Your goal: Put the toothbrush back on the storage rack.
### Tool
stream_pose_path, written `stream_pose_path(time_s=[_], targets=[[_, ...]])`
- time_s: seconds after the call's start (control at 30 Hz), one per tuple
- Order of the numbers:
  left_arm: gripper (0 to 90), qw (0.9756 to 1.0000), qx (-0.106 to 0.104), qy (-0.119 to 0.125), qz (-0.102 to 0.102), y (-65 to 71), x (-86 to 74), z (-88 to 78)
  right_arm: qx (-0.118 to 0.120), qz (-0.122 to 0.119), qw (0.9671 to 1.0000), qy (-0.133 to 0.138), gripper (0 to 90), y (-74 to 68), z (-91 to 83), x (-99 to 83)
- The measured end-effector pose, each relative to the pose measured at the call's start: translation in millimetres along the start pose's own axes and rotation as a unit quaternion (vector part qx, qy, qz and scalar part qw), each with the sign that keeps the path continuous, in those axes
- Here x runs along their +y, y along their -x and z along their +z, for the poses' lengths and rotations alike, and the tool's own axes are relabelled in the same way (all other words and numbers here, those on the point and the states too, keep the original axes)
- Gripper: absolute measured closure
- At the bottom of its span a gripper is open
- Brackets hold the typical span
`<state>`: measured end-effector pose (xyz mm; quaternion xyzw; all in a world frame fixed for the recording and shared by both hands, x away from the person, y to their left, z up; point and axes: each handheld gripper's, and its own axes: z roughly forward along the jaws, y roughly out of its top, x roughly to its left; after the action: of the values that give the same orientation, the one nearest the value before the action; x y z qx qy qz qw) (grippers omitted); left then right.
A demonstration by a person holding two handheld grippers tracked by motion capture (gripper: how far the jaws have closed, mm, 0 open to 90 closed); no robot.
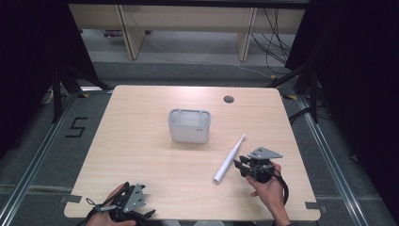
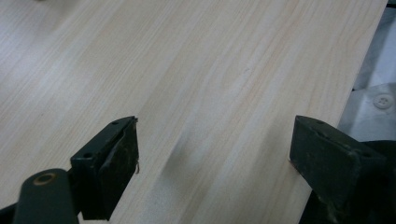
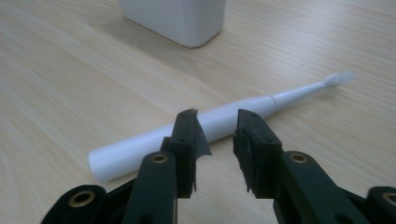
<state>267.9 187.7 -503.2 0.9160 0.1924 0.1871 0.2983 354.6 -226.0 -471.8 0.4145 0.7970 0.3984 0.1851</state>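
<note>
We look along the left hand-held gripper [image 2: 212, 154], its two black jaws standing wide apart with nothing between them. Beneath them lies the pale, wood-grained desk [image 2: 187, 70], whose edge runs down the right side beside grey floor [image 2: 373, 88].

One white electric toothbrush [image 1: 230, 158] lies on the table [image 1: 141, 155] toward its right edge. One grey open-topped container [image 1: 189, 125] stands near the middle, toward the far edge. One round cable hole [image 1: 228, 99] sits at the far edge. Two grippers: left gripper [image 1: 141, 214] at the near left corner, right gripper [image 1: 240, 165] near the right edge.
</note>
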Motion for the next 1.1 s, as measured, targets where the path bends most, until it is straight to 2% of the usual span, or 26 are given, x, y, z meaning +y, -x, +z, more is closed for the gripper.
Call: stream_pose_path(time_s=[0.03,0.1,0.13,0.17,0.2,0.23,0.3,0.33,0.43,0.47,0.5,0.53,0.57,0.7,0.77,0.8,0.83,0.9,0.93,0.97,1.1], targets=[[15.3,1.0000,0.000,0.000,0.000,0.0,0.1,0.0,0.008,0.014,0.9999,-0.002,74.3,-8.2,2.5,2.8],[15.3,1.0000,-0.001,0.001,0.000,0.2,0.1,-0.2,0.015,-0.004,0.9999,-0.002,77.2,-12.3,5.9,5.1],[15.3,1.0000,0.000,0.000,0.000,0.0,0.0,-0.1,0.016,-0.002,0.9998,-0.007,79.2,-15.1,6.6,5.9],[15.3,1.0000,0.000,-0.001,-0.001,0.0,0.1,-0.3,0.019,-0.023,0.9996,-0.003,82.1,-17.4,9.4,7.5],[15.3,1.0000,0.000,-0.001,-0.001,0.0,0.1,-0.3,0.019,-0.023,0.9996,-0.003,82.1,-17.4,9.4,7.5],[15.3,1.0000,-0.001,0.001,0.000,0.1,0.1,0.0,0.030,-0.023,0.9993,-0.009,85.6,-24.4,14.3,9.3],[15.3,1.0000,-0.002,0.000,-0.001,0.2,-0.2,0.5,0.036,-0.021,0.9990,-0.017,86.6,-29.6,18.0,10.4],[15.3,1.0000,-0.002,0.000,-0.001,0.2,-0.2,0.5,0.041,-0.028,0.9987,-0.016,87.4,-31.1,21.0,10.7],[15.3,1.0000,0.008,-0.004,0.000,0.9,0.3,0.3,0.047,-0.022,0.9982,-0.029,88.5,-38.5,27.9,11.9],[15.3,1.0000,0.008,-0.004,0.000,0.9,0.3,0.3,0.047,-0.022,0.9982,-0.029,88.5,-38.5,27.9,11.9],[15.3,1.0000,0.007,-0.005,-0.001,0.6,0.0,0.6,0.049,-0.041,0.9976,-0.028,88.7,-40.6,34.6,13.3],[15.3,1.0000,0.007,-0.005,-0.001,0.6,0.0,0.6,0.049,-0.048,0.9972,-0.029,88.9,-41.1,36.6,13.7],[15.3,1.0000,-0.002,-0.003,-0.002,0.0,-0.1,0.4,0.050,-0.045,0.9971,-0.035,89.2,-43.3,39.0,13.8],[15.3,1.0000,-0.002,-0.001,-0.001,-0.1,-0.2,0.1,0.053,-0.040,0.9964,-0.052,89.6,-46.5,42.2,14.9],[15.3,1.0000,-0.001,0.000,-0.001,-0.2,-0.2,0.2,0.050,-0.049,0.9962,-0.052,89.8,-46.0,45.6,15.1],[15.3,1.0000,-0.001,-0.001,-0.001,0.0,0.0,-0.2,0.050,-0.040,0.9963,-0.057,89.8,-47.7,46.2,14.1],[15.3,1.0000,-0.001,-0.001,0.000,0.0,0.0,-0.3,0.054,-0.048,0.9957,-0.059,89.9,-47.2,46.6,14.3],[15.3,1.0000,-0.001,-0.001,-0.001,-0.2,-0.2,0.0,0.054,-0.048,0.9954,-0.063,89.8,-48.1,47.2,13.9],[15.3,1.0000,-0.001,-0.001,-0.001,-0.2,-0.2,-0.2,0.054,-0.056,0.9954,-0.057,89.8,-47.6,48.4,13.2],[15.3,1.0000,-0.001,-0.001,-0.001,-0.1,-0.1,-0.5,0.057,-0.053,0.9948,-0.066,89.8,-48.1,48.1,12.7],[15.3,1.0000,0.000,-0.001,0.000,-0.4,-0.2,-0.4,0.058,-0.057,0.9942,-0.071,89.8,-47.4,48.8,11.9]])
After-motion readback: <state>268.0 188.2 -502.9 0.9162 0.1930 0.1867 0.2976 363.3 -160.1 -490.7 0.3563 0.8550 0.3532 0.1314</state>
